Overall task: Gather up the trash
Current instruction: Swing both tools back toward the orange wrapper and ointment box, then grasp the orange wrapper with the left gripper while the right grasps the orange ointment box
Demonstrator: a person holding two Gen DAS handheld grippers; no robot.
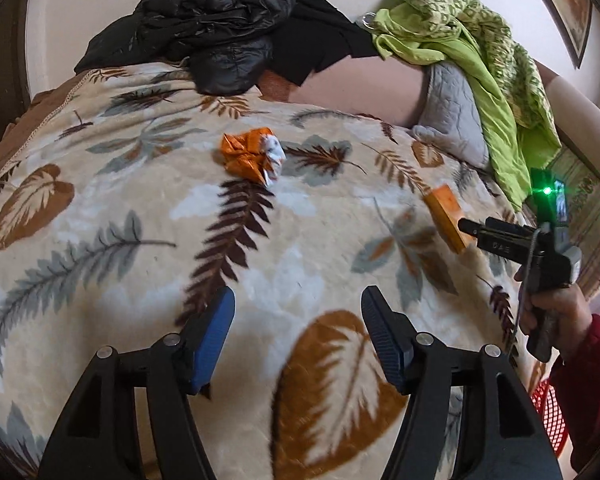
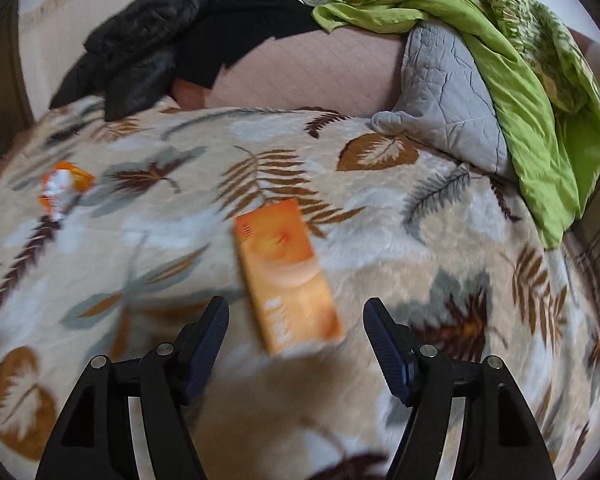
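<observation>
We see a flat orange carton (image 2: 288, 276) lying on the leaf-print blanket (image 2: 400, 240), just ahead of our right gripper (image 2: 296, 320), jaws spread. Our left gripper (image 1: 298, 308) gapes too, the crumpled orange wrapper (image 1: 252, 154) well beyond.

A cream blanket (image 1: 100, 240) patterned with brown and grey leaves covers the bed; a black puffer jacket (image 1: 220, 20) lies heaped at its far edge against the wall; a grey quilted pillow (image 2: 448, 100) sits at the far right, draped by a lime-green patterned cloth (image 2: 520, 80); a red mesh basket (image 1: 548, 412) shows at the lower right of the left wrist view.
</observation>
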